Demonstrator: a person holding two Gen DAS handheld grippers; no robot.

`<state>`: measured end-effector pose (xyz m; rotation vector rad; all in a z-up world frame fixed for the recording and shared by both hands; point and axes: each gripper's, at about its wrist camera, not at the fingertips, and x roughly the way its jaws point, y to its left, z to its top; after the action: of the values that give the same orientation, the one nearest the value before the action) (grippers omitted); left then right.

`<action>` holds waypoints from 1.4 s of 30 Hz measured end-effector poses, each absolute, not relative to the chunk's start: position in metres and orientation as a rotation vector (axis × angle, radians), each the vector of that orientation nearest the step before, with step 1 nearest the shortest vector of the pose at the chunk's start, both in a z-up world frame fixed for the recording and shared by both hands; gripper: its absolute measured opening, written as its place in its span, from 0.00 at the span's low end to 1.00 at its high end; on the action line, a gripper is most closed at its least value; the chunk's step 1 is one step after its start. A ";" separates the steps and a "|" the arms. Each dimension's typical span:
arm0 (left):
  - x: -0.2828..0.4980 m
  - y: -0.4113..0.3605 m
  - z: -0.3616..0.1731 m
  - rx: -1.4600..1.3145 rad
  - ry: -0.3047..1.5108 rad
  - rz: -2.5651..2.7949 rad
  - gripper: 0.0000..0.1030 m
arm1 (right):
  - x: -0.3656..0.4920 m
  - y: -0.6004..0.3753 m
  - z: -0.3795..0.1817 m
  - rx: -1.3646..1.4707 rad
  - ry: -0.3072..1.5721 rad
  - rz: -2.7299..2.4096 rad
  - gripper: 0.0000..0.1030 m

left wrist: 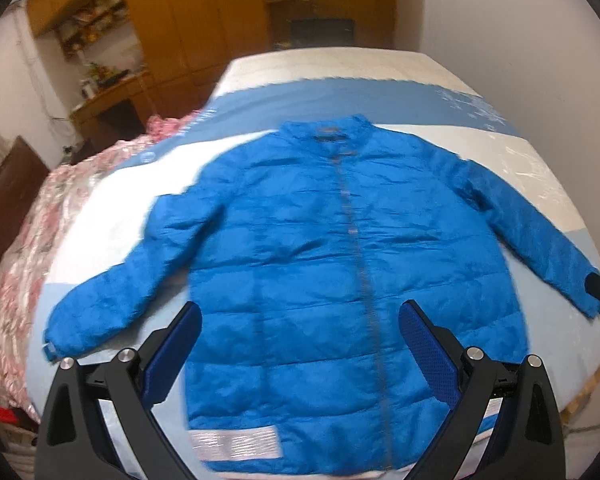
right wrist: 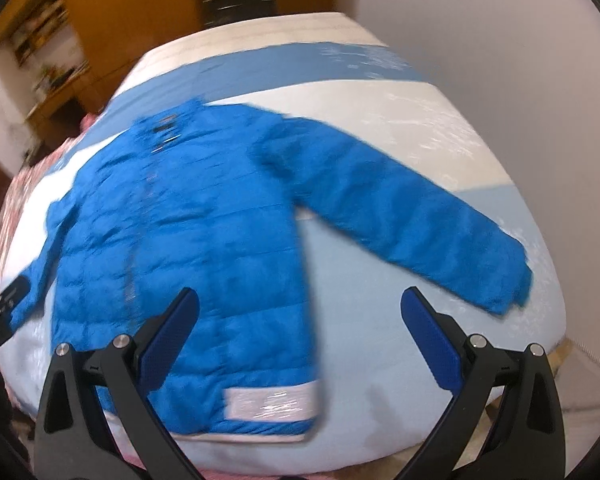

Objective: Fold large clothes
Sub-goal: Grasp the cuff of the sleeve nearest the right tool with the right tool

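1. A blue quilted jacket [left wrist: 320,248] lies flat, front up, on a bed [left wrist: 500,148] covered in white and blue bands. Its collar points to the far end and its hem to the near edge.
2. Both sleeves are spread out to the sides, the left sleeve [left wrist: 112,300] angling toward the near left and the right sleeve [right wrist: 412,220] toward the near right.
3. A grey zip runs down the middle of the jacket, and a pale reflective strip [left wrist: 236,444] sits on the near hem.
4. The left gripper [left wrist: 300,320] hovers above the lower part of the jacket, its fingers [left wrist: 428,348] spread wide and grasping nothing.
5. The right gripper [right wrist: 300,308] hangs over the jacket's right side and the bare bed beside it, fingers [right wrist: 428,332] likewise released and empty.
6. A pink patterned quilt [left wrist: 32,248] lies bunched along the bed's left edge.
7. Wooden cabinets [left wrist: 188,20] and cluttered shelves stand beyond the far end of the bed; a plain white wall is on the right.
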<state>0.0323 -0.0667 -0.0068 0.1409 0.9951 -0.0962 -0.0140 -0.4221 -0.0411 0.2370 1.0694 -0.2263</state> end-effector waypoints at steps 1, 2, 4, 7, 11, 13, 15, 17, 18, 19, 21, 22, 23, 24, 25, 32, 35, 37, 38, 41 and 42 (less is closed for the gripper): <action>0.036 -0.076 -0.008 0.139 0.994 -0.112 0.96 | -0.017 -0.442 -0.044 0.265 1.063 -0.249 0.97; 0.042 -0.089 -0.010 0.140 0.993 -0.130 0.96 | -0.020 -0.463 -0.047 0.288 1.056 -0.276 0.97; 0.051 -0.110 -0.013 0.134 0.994 -0.159 0.96 | -0.027 -0.509 -0.055 0.322 1.047 -0.330 0.97; 0.069 -0.146 -0.020 0.133 0.976 -0.181 0.96 | -0.035 -0.573 -0.074 0.372 1.071 -0.407 0.97; 0.092 -0.201 -0.036 0.142 0.955 -0.227 0.96 | -0.041 -0.645 -0.107 0.459 1.126 -0.430 0.97; 0.102 -0.224 -0.046 0.142 0.961 -0.238 0.96 | -0.041 -0.672 -0.126 0.494 1.158 -0.430 0.97; 0.109 -0.240 -0.056 0.127 0.978 -0.249 0.96 | -0.042 -0.694 -0.145 0.535 1.187 -0.428 0.97; 0.110 -0.251 -0.064 0.115 0.988 -0.256 0.96 | -0.043 -0.711 -0.162 0.577 1.202 -0.421 0.96; 0.112 -0.255 -0.068 0.115 0.989 -0.257 0.96 | -0.044 -0.721 -0.173 0.612 1.215 -0.414 0.96; 0.113 -0.260 -0.073 0.116 0.989 -0.260 0.96 | -0.042 -0.724 -0.180 0.638 1.222 -0.397 0.96; 0.116 -0.264 -0.080 0.124 0.997 -0.257 0.95 | -0.041 -0.733 -0.195 0.682 1.234 -0.369 0.96; 0.117 -0.267 -0.082 0.128 1.002 -0.255 0.95 | -0.041 -0.735 -0.201 0.691 1.245 -0.367 0.96; 0.118 -0.268 -0.086 0.131 1.009 -0.255 0.95 | -0.040 -0.738 -0.207 0.703 1.253 -0.363 0.95; 0.119 -0.269 -0.088 0.130 1.014 -0.254 0.95 | -0.040 -0.740 -0.210 0.714 1.248 -0.356 0.95; 0.120 -0.269 -0.090 0.130 1.020 -0.252 0.95 | -0.040 -0.743 -0.210 0.716 1.241 -0.348 0.95; 0.133 -0.259 -0.095 0.108 1.059 -0.232 0.95 | -0.030 -0.742 -0.204 0.793 1.197 -0.208 0.30; 0.135 -0.252 -0.089 0.100 1.058 -0.234 0.94 | -0.025 -0.735 -0.184 0.821 1.144 -0.171 0.23; 0.136 -0.245 -0.083 0.100 1.054 -0.235 0.94 | -0.015 -0.727 -0.161 0.825 1.089 -0.124 0.23; 0.137 -0.241 -0.079 0.098 1.050 -0.236 0.94 | -0.008 -0.719 -0.143 0.801 1.059 -0.100 0.23; 0.140 -0.226 -0.069 0.070 1.048 -0.238 0.94 | 0.016 -0.698 -0.107 0.753 1.017 -0.034 0.23; 0.142 -0.220 -0.067 0.060 1.048 -0.236 0.94 | 0.028 -0.685 -0.092 0.720 1.004 -0.007 0.23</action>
<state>0.1418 -0.2201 -0.0666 0.0603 1.0480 -0.2362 0.0279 -0.6848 -0.0925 0.7198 1.0044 -0.0067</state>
